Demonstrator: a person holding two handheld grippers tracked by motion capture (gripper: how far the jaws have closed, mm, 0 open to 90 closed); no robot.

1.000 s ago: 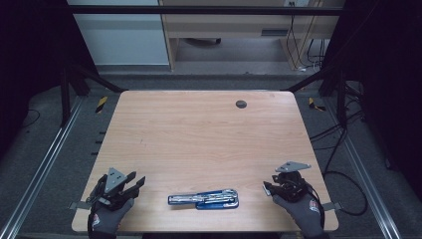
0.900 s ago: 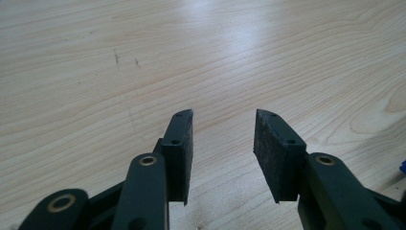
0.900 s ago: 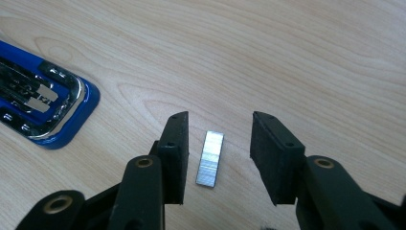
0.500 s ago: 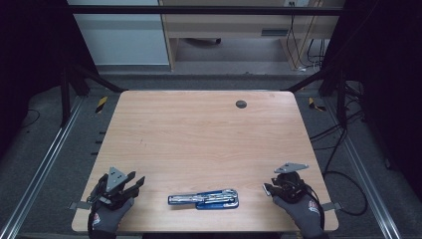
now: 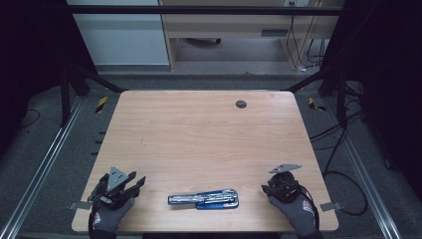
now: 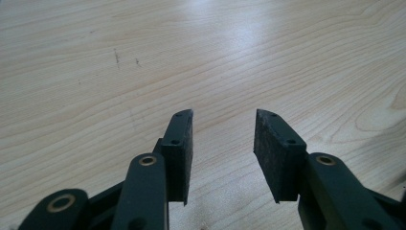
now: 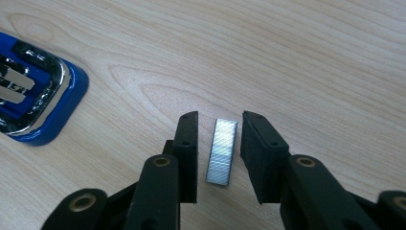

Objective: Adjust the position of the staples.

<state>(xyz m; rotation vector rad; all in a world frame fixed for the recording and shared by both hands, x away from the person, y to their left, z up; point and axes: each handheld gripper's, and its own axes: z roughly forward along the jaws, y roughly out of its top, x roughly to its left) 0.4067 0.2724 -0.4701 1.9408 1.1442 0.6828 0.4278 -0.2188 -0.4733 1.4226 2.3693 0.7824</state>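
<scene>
I have both grippers low at the near edge of the wooden table (image 5: pixel 199 129). My left gripper (image 5: pixel 133 183) sits at the near left corner, held by a gloved hand (image 5: pixel 107 219). Looking along it in the left gripper view, the left gripper (image 6: pixel 224 135) has its jaws spread wide apart, with nothing between the pads but bare wood grain — it holds and touches nothing that I can see.

My right gripper (image 5: pixel 271 188) is at the near right, in the other gloved hand (image 5: pixel 298 211). In the right gripper view, the right gripper (image 7: pixel 219 139) has its jaws parted more narrowly, and a small strip of staples (image 7: pixel 222 151) lies flat on the table between the pads. There is a thin gap of wood on each side of the strip, so the pads flank it without clamping it; I cannot tell whether the jaw tips rest on the table.

Between the two grippers, close to the near edge, lies a blue and chrome stapler (image 5: pixel 204 199), opened out flat with its length running left to right. In the right gripper view its blue end (image 7: pixel 36 103) shows at the left, apart from the strip and from the jaws.

A small dark round grommet (image 5: pixel 241 104) sits far back on the table, right of centre.
</scene>
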